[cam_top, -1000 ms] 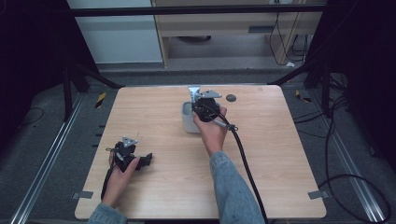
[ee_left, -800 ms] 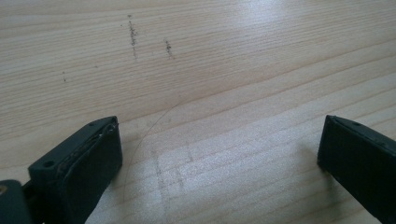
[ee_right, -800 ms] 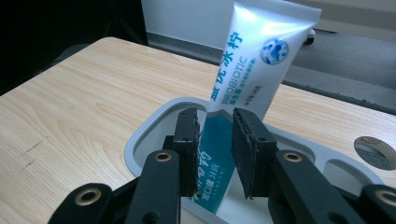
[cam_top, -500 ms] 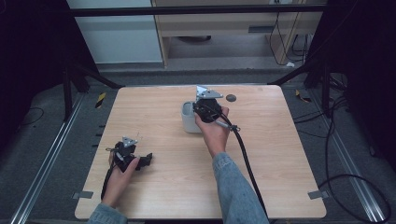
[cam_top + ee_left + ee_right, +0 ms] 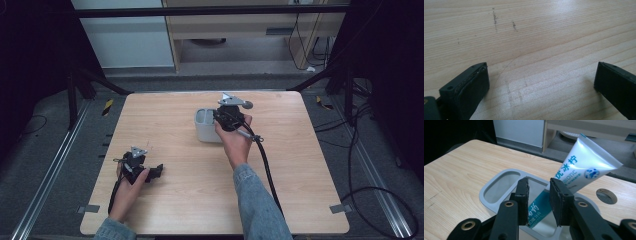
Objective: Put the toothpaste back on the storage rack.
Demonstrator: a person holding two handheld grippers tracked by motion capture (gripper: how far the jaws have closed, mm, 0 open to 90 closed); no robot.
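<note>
Since a second ago my right gripper (image 5: 226,116) has eased slightly back from the grey holder (image 5: 205,131); its own body hides the tube there. Right gripper view: white-and-teal toothpaste tube (image 5: 576,167) leans in the holder's compartment, its bottom hidden, between my loosened jaws. Left gripper (image 5: 541,82) rests spread on the table (image 5: 536,37).

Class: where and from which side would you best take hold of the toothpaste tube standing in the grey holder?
Grip the toothpaste tube by its flat upper body, just above the grey holder rim, coming from above. It leans with its crimped end up and free; its lower part sits inside the compartment.
</note>
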